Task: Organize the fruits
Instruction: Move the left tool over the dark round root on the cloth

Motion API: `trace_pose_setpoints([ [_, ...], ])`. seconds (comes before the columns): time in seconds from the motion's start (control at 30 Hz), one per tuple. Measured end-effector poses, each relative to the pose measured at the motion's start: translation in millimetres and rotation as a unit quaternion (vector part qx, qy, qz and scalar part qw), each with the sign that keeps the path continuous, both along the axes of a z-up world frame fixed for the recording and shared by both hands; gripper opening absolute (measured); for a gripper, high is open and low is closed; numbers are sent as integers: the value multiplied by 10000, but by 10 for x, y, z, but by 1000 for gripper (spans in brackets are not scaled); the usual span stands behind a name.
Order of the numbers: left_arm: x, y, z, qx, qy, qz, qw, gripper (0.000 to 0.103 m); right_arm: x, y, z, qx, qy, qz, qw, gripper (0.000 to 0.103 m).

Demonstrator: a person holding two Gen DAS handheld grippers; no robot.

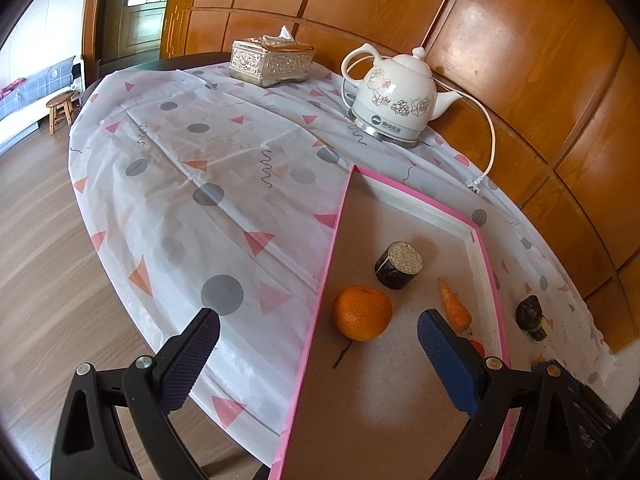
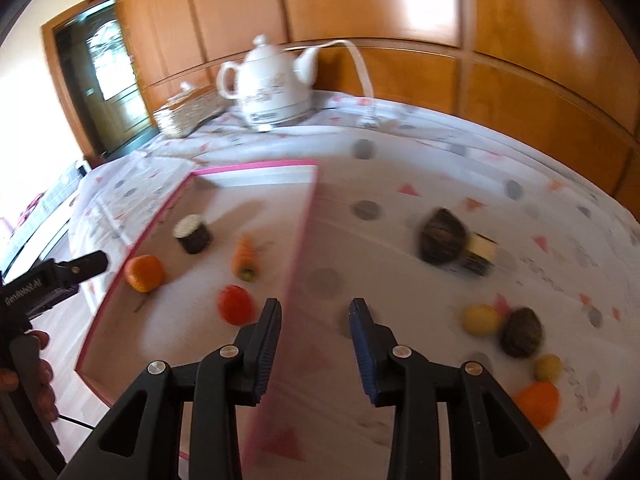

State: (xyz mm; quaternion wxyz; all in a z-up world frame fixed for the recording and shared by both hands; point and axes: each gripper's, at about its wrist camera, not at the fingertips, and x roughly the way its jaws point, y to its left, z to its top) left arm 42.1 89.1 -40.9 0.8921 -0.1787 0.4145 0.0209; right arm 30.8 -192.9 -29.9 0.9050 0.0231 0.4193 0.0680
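A pink-rimmed tray (image 1: 326,264) (image 2: 298,236) lies on the table. In it are an orange (image 1: 362,312) (image 2: 144,274), a carrot (image 1: 454,308) (image 2: 245,260), a dark cut cylinder (image 1: 398,265) (image 2: 193,234) and a red fruit (image 2: 236,305). My left gripper (image 1: 318,354) is open and empty, straddling the tray's left rim just short of the orange. My right gripper (image 2: 316,346) is open and empty over the tray's right rim. To its right on the cloth lie dark fruits (image 2: 442,240) (image 2: 520,332), yellow fruits (image 2: 480,319) and an orange (image 2: 536,402).
A white kettle (image 1: 394,100) (image 2: 272,88) with a cord and a tissue box (image 1: 272,60) (image 2: 188,114) stand at the table's far side by the wood-panelled wall. The patterned tablecloth (image 1: 200,184) covers the table. The left gripper's body (image 2: 52,280) shows in the right wrist view.
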Motion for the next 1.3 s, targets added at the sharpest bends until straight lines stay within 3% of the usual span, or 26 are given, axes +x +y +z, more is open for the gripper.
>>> trace_pose_setpoints([
  [0.27,2,-12,-14,10,14,-24,10000,100,-346,-893,-43,-172,77,-1252,9920,35],
  [0.37,2,-42,-25,27,32,-70,10000,100,-521,-1331,-130,-232,189,-1960,9802,37],
  [0.4,3,-52,-25,39,33,-87,9999,100,-586,-1467,-146,-169,175,-2141,9765,47],
  [0.43,1,-65,-25,58,32,-107,9999,100,-651,-1576,-136,-140,107,-2314,9727,50],
  [0.5,-4,-95,-26,79,38,-150,9998,100,-764,-1808,-137,-335,130,-2793,9595,51],
  [0.57,-5,-116,-30,98,49,-175,9998,100,-872,-2019,-152,-129,157,-3069,9515,51],
  [0.9,-10,-224,37,238,-34,-304,9992,100,-1042,-2362,-397,149,412,-3495,9359,51],
  [1.13,-9,-317,73,248,-42,-443,9987,100,-1125,-2458,-393,-79,331,-3734,9271,51],
  [1.3,-3,-487,174,310,-151,-756,9965,100,-1199,-2661,-436,-421,322,-4244,9039,51],
])
